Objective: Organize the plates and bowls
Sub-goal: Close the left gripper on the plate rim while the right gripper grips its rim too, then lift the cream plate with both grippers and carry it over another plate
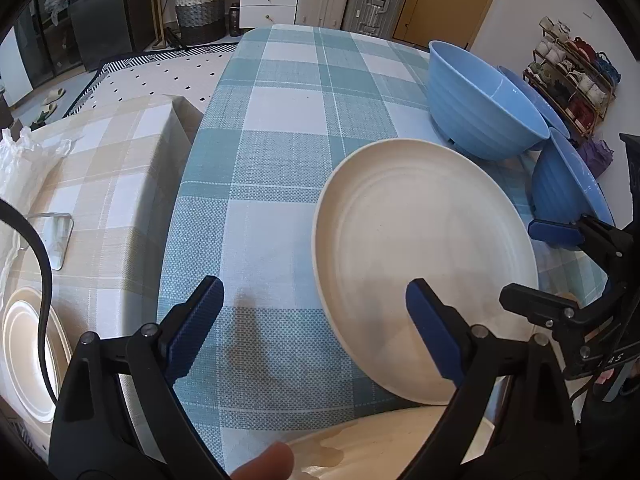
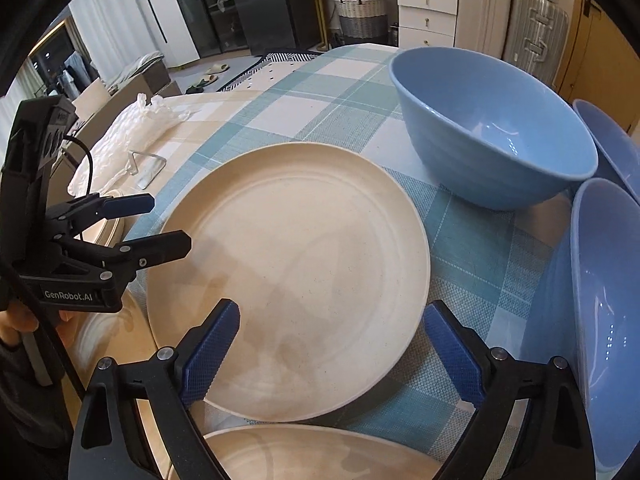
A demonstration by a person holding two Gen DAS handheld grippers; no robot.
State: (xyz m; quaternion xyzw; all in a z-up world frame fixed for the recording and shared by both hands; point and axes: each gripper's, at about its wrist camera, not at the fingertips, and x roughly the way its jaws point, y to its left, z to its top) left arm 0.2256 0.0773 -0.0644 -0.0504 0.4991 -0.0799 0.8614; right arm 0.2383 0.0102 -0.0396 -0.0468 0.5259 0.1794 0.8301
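Note:
A cream plate (image 1: 424,264) (image 2: 288,272) lies flat on the blue checked tablecloth (image 1: 288,120). My left gripper (image 1: 316,320) (image 2: 160,226) is open at the plate's left rim, one pad over the plate and the other over bare cloth. My right gripper (image 2: 332,352) (image 1: 536,268) hangs open above the plate's near edge, touching nothing. A blue bowl (image 1: 480,100) (image 2: 492,132) stands upright behind the plate. Two more blue bowls (image 2: 604,300) (image 2: 612,140) lean on their sides at the right. Another cream plate (image 2: 312,456) (image 1: 380,440) shows at the bottom edge.
A stack of cream plates (image 1: 28,352) sits on the beige checked table (image 1: 112,184) at the left, beside a clear plastic stand (image 1: 56,236) (image 2: 148,168) and crumpled white plastic (image 2: 136,124). A black cable (image 1: 44,280) hangs near the stack. Bare blue cloth stretches behind and left of the plate.

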